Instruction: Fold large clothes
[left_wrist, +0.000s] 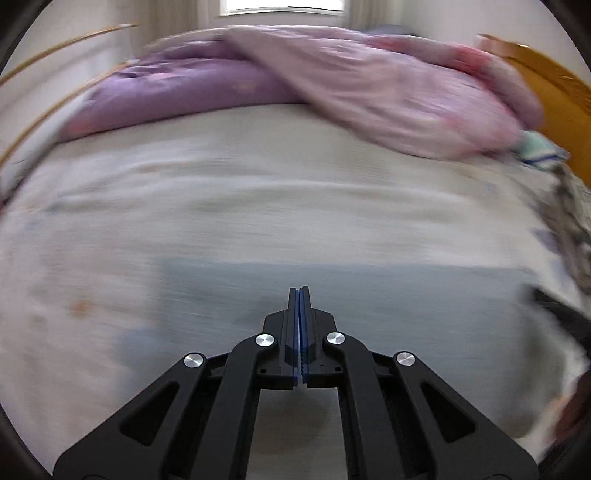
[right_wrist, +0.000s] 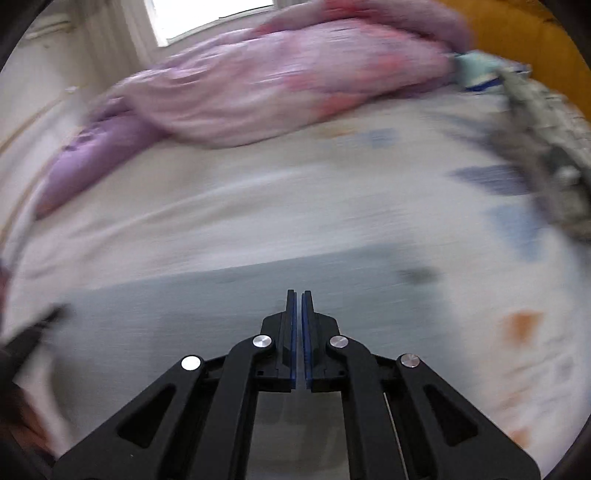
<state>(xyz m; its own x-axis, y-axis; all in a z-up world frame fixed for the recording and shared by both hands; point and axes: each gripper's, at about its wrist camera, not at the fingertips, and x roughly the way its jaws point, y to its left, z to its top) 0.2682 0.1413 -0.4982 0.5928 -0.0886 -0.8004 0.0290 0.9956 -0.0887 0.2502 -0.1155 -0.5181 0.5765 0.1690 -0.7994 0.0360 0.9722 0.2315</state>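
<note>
A pale grey-blue garment (left_wrist: 369, 295) lies flat on the white bed sheet (left_wrist: 221, 206), its far edge straight. It also shows in the right wrist view (right_wrist: 207, 306). My left gripper (left_wrist: 299, 290) hovers over the garment with its fingers pressed together and nothing visible between them. My right gripper (right_wrist: 299, 293) is over the same garment, fingers nearly closed with a thin gap and nothing in it. Both views are motion-blurred.
A bunched pink and purple duvet (left_wrist: 332, 85) lies across the far side of the bed. A grey patterned cloth (right_wrist: 546, 147) lies at the right edge. An orange headboard (left_wrist: 554, 92) stands to the right. The other gripper's dark shape (left_wrist: 565, 310) shows at the right.
</note>
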